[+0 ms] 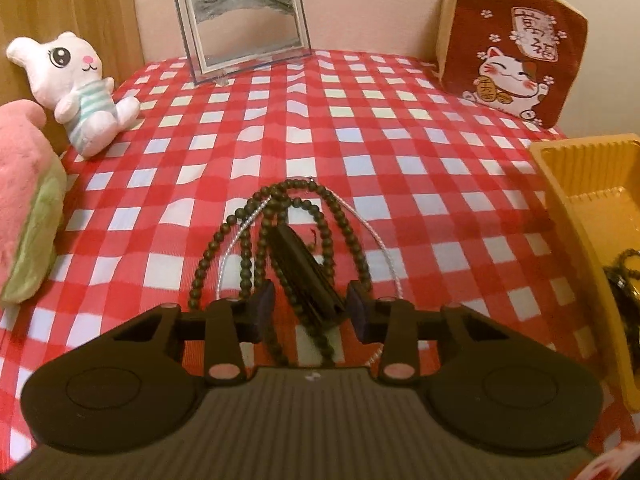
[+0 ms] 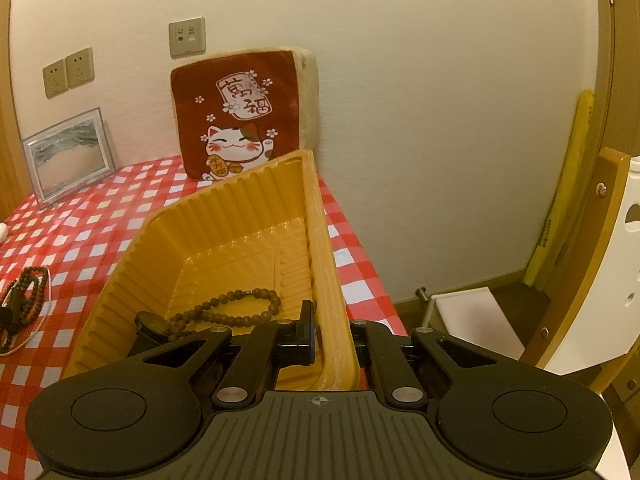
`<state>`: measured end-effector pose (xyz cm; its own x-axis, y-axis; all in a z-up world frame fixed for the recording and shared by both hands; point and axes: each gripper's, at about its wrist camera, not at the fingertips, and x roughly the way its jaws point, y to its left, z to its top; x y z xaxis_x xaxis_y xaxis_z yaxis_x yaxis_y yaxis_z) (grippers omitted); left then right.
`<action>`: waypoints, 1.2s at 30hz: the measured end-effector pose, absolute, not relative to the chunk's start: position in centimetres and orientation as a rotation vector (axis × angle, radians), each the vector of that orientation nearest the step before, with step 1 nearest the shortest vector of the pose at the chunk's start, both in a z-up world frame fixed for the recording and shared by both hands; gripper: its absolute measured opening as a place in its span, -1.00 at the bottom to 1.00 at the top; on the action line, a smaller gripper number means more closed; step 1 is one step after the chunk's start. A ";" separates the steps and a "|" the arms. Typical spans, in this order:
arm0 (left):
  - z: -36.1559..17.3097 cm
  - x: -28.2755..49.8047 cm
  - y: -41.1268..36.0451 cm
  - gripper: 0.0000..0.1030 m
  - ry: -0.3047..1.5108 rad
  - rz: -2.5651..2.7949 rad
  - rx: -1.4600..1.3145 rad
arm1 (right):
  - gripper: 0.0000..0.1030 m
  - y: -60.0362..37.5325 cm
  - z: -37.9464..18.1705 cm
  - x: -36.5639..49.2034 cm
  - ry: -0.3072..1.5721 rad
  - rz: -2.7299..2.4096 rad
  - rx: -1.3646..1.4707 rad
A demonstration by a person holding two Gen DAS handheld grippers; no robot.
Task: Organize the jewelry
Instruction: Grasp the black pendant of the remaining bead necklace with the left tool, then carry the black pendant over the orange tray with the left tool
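Covering the whole table is a red-and-white checked cloth (image 1: 400,168), and everything sits on it. Against the wall at the far right corner leans a square brown cushion printed with a white lucky cat (image 2: 240,120). Along the right edge sits a ribbed yellow plastic tray (image 2: 240,216), its near side tilted up off the cloth. Leaning at the far edge stands a clear-framed sand picture (image 1: 244,20). At the left edge lie a pink-and-green plush cushion (image 1: 24,200) and, just beyond it, a white plush rabbit in a striped shirt (image 1: 80,84).

Straddling the tray's right wall is the right gripper (image 2: 332,340): its left finger presses the inside face, while the right finger is hidden behind the rim, so the fingers appear closed narrowly on that wall. Inside the tray, near its front, lies a loop of brown wooden beads (image 2: 236,308) beside a dark round piece.

Near the middle of the front edge hovers the left gripper (image 1: 310,312), fingers set moderately apart with their purple pads (image 1: 264,308) on either side of a dark tassel (image 1: 308,276); whether they touch it I cannot tell. That tassel belongs to a long strand of dark beads (image 1: 344,224) heaped in loops on the cloth, tangled with a thin silvery chain (image 1: 380,244).
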<state>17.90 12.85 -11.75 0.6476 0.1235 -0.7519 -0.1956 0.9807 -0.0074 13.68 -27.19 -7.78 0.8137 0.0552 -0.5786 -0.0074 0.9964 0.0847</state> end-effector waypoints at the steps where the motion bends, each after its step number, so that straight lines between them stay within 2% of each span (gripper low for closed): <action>1: -11.9 18.2 13.1 -0.35 0.850 0.181 -0.094 | -0.89 -27.2 -7.8 13.7 0.619 0.034 0.080; 7: -12.5 19.8 13.6 -0.51 0.861 0.178 -0.124 | -0.89 -27.2 -7.7 13.6 0.621 0.032 0.079; 20: -12.4 19.5 12.8 -0.60 0.872 0.137 -0.073 | -0.89 -27.3 -7.7 13.5 0.619 0.035 0.080; 36: -9.1 14.8 10.7 -0.67 0.806 0.039 -0.104 | -0.89 -27.2 -7.7 13.1 0.611 0.042 0.082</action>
<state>14.80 10.65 -9.13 0.6920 -0.0044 -0.7219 -0.0746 0.9942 -0.0775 13.13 -27.17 -7.70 0.8181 0.0635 -0.5716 -0.0151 0.9959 0.0890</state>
